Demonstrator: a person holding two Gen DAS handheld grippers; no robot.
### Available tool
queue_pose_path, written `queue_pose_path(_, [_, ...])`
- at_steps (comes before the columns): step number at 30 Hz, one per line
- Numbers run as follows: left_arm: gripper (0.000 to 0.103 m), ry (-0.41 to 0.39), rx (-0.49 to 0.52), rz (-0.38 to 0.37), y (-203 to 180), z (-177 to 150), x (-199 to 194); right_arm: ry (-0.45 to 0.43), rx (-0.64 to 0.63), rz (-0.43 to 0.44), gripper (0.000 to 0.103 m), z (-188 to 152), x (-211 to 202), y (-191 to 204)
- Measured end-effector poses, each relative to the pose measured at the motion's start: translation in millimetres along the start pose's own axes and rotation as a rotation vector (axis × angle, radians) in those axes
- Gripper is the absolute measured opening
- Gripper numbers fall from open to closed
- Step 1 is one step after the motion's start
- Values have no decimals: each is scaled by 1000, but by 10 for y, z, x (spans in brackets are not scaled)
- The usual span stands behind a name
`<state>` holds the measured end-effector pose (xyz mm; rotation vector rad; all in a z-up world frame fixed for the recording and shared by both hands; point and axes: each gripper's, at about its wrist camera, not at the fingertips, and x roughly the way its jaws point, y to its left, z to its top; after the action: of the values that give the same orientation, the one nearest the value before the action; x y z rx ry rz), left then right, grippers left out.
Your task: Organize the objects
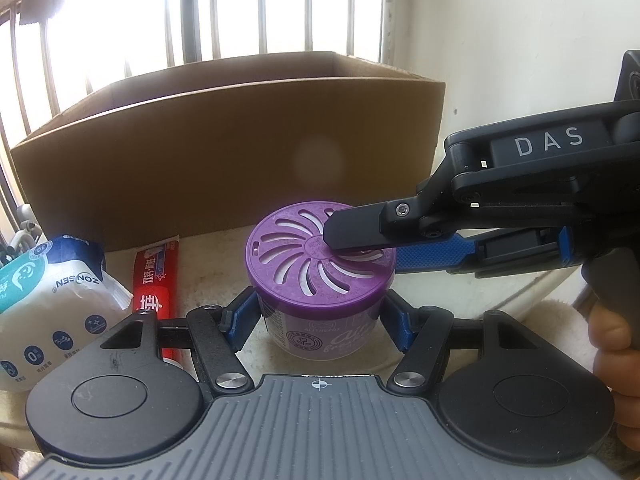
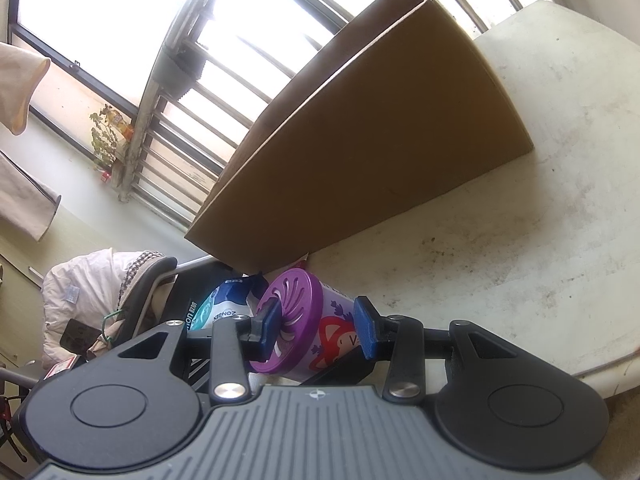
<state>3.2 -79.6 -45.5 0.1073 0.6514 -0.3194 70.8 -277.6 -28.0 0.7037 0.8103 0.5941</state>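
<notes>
Left gripper [image 1: 320,320] pinches the purple jar [image 1: 320,264] before the cardboard box [image 1: 240,140]. Right gripper [image 2: 316,330] jaws clasp its lid and base

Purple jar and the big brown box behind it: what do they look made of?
Jar: likely moulded plastic, going by its matte purple lid with cut swirl vents and glossy printed label. Box: corrugated cardboard, plain matte brown, with a thin raw edge along the open top.
</notes>
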Motion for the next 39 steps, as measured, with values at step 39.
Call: queue_pose_path(39, [65, -123, -6, 56, 314, 725, -190, -43, -113, 56, 43, 335, 71, 673])
